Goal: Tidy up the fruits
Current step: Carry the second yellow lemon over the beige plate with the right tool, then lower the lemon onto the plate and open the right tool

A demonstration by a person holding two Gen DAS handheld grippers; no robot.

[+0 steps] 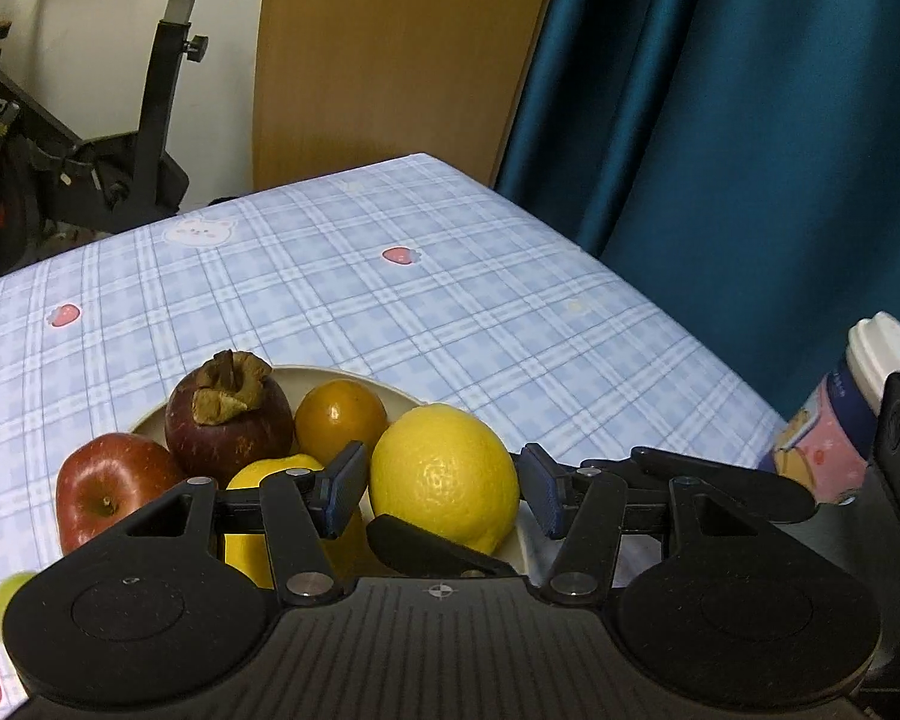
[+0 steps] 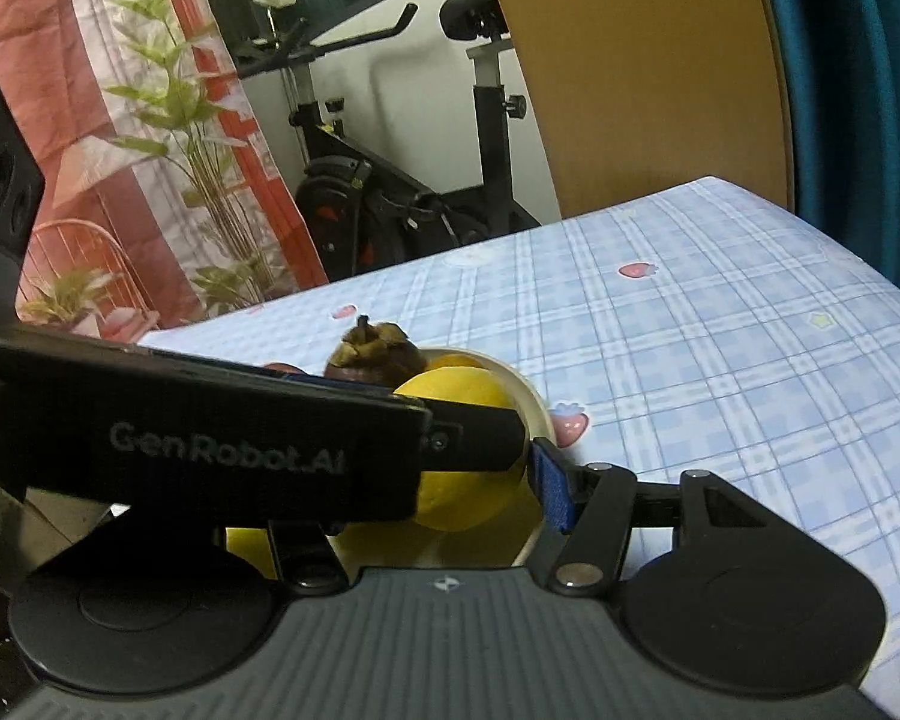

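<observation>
A cream plate [image 1: 354, 373] on the checked tablecloth holds a mangosteen [image 1: 228, 420], an orange [image 1: 339, 417], a red apple [image 1: 111, 489] and a partly hidden lemon [image 1: 270, 474]. My left gripper [image 1: 444, 483] is shut on a second, large lemon [image 1: 444, 468] over the plate's near right part, with a blue pad on each side. In the right wrist view the left gripper's body [image 2: 240, 444] crosses in front of my right gripper [image 2: 444, 495] and hides its left finger. Its right pad [image 2: 549, 492] sits by the plate rim [image 2: 537, 414], beside the lemon [image 2: 456, 396].
A lidded cup with a cartoon print [image 1: 834, 426] stands at the table's right edge. Two small fruits [image 1: 6, 597] lie near the front left. Beyond the far edge are an exercise bike [image 1: 120, 150], a wooden board [image 1: 390, 60] and a blue curtain [image 1: 720, 120].
</observation>
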